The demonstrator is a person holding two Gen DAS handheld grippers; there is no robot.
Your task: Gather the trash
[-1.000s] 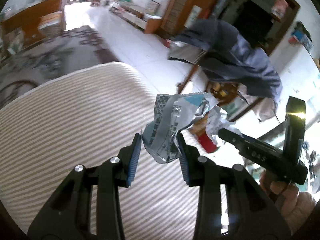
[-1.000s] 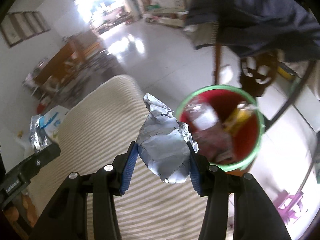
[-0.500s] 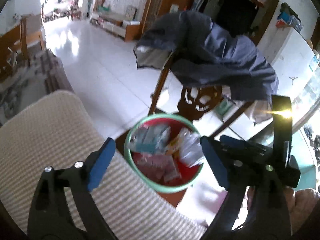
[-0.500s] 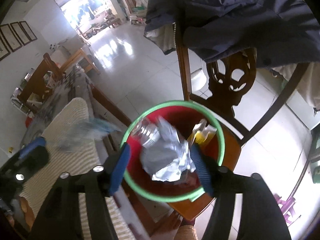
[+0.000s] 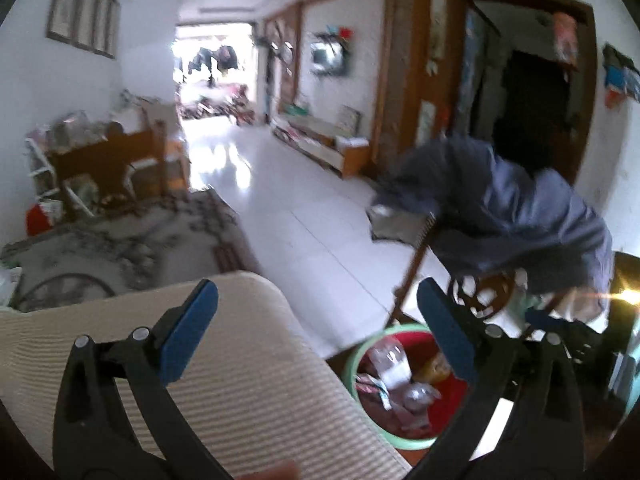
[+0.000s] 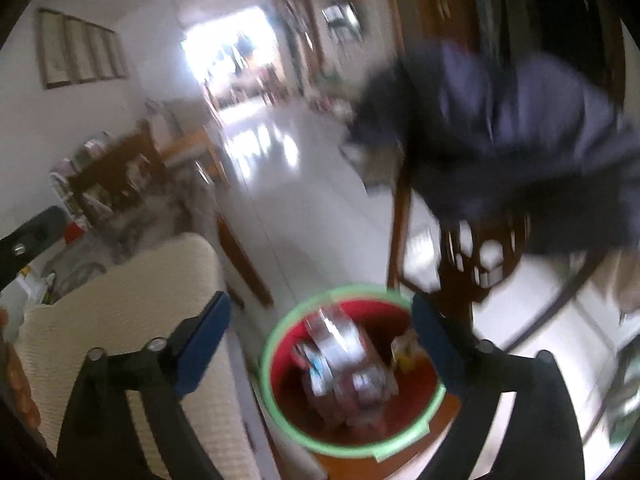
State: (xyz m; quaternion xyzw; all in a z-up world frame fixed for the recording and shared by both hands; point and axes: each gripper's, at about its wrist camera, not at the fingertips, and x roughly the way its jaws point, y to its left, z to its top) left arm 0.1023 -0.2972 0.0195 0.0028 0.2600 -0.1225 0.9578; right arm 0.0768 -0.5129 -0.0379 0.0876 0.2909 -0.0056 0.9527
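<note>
A red bin with a green rim (image 6: 280,392) stands on a wooden seat and holds several crumpled foil and plastic wrappers (image 6: 344,368). It also shows at the lower right of the left wrist view (image 5: 354,380), with wrappers (image 5: 388,368) inside. My right gripper (image 6: 320,344) is open and empty, above the bin. My left gripper (image 5: 320,328) is open and empty, over the edge of the striped cushion (image 5: 240,392) next to the bin. The left gripper's finger (image 6: 36,228) shows at the left edge of the right wrist view.
A wooden chair (image 5: 480,296) draped with a dark blue garment (image 5: 520,208) stands just behind the bin. The cream striped cushion (image 6: 132,304) lies left of the bin. White tiled floor (image 5: 300,208) runs to a bright doorway, with a patterned rug (image 5: 120,240) on the left.
Both grippers opened and let their crumpled wrappers fall into the red bin. Both have since tilted up, so the bin sits lower in each view.
</note>
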